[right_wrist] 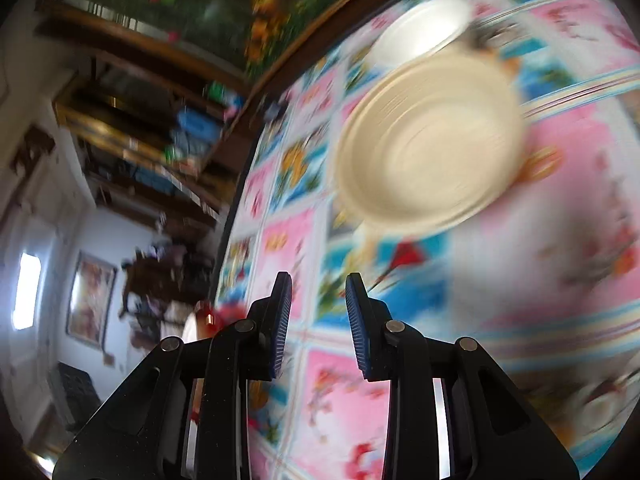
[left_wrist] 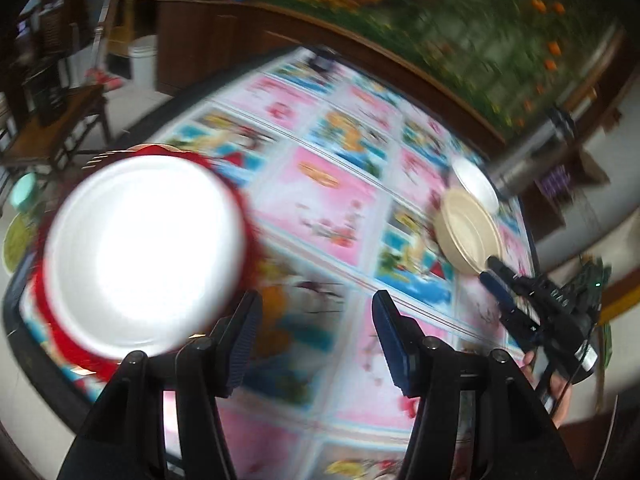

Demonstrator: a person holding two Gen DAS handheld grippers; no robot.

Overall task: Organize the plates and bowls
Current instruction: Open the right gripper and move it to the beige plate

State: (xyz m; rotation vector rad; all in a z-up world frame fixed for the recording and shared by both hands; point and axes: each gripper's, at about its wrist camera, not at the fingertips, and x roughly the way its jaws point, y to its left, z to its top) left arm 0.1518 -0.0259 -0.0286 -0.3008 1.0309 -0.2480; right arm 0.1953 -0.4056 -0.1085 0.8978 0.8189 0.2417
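Observation:
A white bowl (left_wrist: 140,256) rests on a red-rimmed plate (left_wrist: 60,332) at the table's left edge. My left gripper (left_wrist: 316,316) is open and empty, just right of that bowl. A beige bowl (left_wrist: 468,236) and a small white plate (left_wrist: 476,184) sit at the far right of the table. In the right wrist view the beige bowl (right_wrist: 428,148) is ahead, with the white plate (right_wrist: 420,32) beyond it. My right gripper (right_wrist: 318,308) is open and empty, a little short of the beige bowl; it also shows in the left wrist view (left_wrist: 500,280).
The table wears a pink and blue patterned cloth (left_wrist: 328,200). A steel flask (left_wrist: 532,152) stands behind the white plate. A wooden chair (left_wrist: 60,120) and a white bucket (left_wrist: 142,60) stand to the left of the table. Both views are motion-blurred.

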